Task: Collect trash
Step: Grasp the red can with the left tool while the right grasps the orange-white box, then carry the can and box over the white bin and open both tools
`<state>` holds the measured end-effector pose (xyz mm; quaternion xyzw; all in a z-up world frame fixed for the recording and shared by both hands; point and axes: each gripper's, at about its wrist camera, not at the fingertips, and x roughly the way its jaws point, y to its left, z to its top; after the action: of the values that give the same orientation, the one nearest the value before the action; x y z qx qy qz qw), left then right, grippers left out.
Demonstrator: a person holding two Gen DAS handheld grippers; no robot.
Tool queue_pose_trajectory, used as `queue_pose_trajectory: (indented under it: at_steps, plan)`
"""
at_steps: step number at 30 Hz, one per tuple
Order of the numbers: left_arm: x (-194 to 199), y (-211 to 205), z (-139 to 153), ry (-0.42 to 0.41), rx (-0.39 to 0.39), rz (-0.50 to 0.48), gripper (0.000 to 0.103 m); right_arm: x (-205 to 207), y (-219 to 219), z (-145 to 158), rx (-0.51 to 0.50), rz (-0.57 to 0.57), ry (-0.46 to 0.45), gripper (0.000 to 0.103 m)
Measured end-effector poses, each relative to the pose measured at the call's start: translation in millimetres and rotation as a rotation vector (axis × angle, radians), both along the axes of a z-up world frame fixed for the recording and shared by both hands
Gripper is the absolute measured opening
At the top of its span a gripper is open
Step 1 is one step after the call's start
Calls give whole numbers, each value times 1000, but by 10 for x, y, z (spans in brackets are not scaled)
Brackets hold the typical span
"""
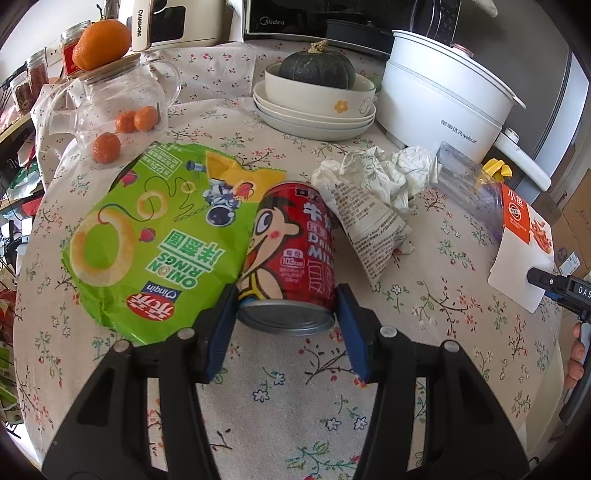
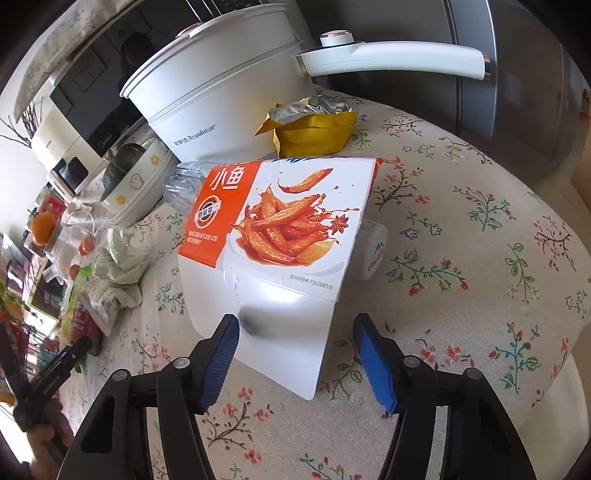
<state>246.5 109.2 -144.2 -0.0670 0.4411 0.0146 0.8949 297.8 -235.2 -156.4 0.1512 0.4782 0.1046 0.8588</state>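
Here, surface: a table [image 1: 280, 398] under a floral cloth, crowded with kitchenware and litter.
Room: a Midea microwave [image 1: 317, 18] and a Changhong appliance [image 1: 173, 26] at the back; a grey fridge [image 2: 517, 81] beside the table.
Cookware: a white Royalstar pot [image 1: 443, 99]; stacked plates [image 1: 314, 118] with a bowl holding a dark squash [image 1: 317, 70].
Fruit: oranges around a glass teapot [image 1: 110, 99].
Can [image 1: 291, 251]: red, cartoon boy, "DRINK MILK" partly readable; lying on its side, long axis running away from the camera, base toward the left gripper.
Left gripper [image 1: 286, 306]: blue pads clamped on the can's base end, one each side.
Bag [image 1: 155, 236]: green, "ONION RINGS", flat, touching the can's left side, print upside down.
Paper [image 1: 373, 184]: crumpled, just right of the can.
Box [image 2: 280, 236]: flattened white-orange carton, "小鱼", spicy fish picture; lies tilted, white end toward the right gripper.
Right gripper [image 2: 295, 332]: jaws apart, straddling the box's white end; left pad at its edge, right pad clear.
Pouch [image 2: 314, 129]: yellow, foil-lined, torn open, behind the box.
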Motion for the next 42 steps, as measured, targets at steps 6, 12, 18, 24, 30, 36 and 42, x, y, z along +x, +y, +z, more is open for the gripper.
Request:
queue_pose_trajectory:
  at_steps: [6, 12, 18, 24, 30, 36, 42]
  plan:
    - [-66, 35, 177, -9, -38, 22, 54, -72, 99, 166, 0, 67, -24, 18]
    - [-182, 32, 368, -28, -62, 14, 54, -268, 301, 498, -59, 138, -98, 3]
    - [-314, -20, 526, -47, -69, -12, 54, -468, 393, 676, -111, 173, -131, 2]
    - [-437, -56, 685, -74, -91, -48, 54, -660, 370, 841, -142, 183, -153, 2]
    - [-571, -157, 835, -99, -124, -98, 54, -872, 230, 1017, -127, 174, -165, 2]
    - [-696, -435, 927, -110, -147, -169, 54, -1081, 13, 1147, -120, 157, -194, 2]
    - [-800, -822, 955, -113, -150, -256, 54, -1265, -245, 1188, -127, 123, -196, 2]
